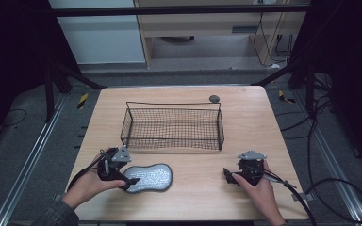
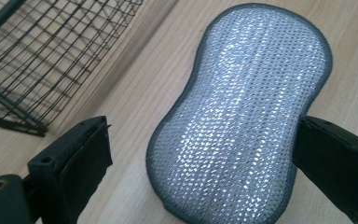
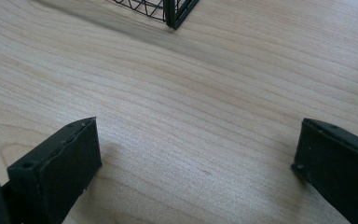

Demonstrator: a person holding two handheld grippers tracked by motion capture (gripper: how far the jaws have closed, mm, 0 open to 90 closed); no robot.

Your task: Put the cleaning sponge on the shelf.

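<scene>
Beside the left hand-held gripper [image 1: 122, 181], scrubbing pad [image 1: 149, 178] lies lengthwise left-to-right.

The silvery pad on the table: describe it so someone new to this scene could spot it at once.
Start at the black wire basket in the middle of the wooden table; come toward the person's edge, to the left gripper. The silvery pad lies flat there, between that gripper's open jaws. Its peanut outline, glittering mesh face and dark grey border set it apart.
</scene>
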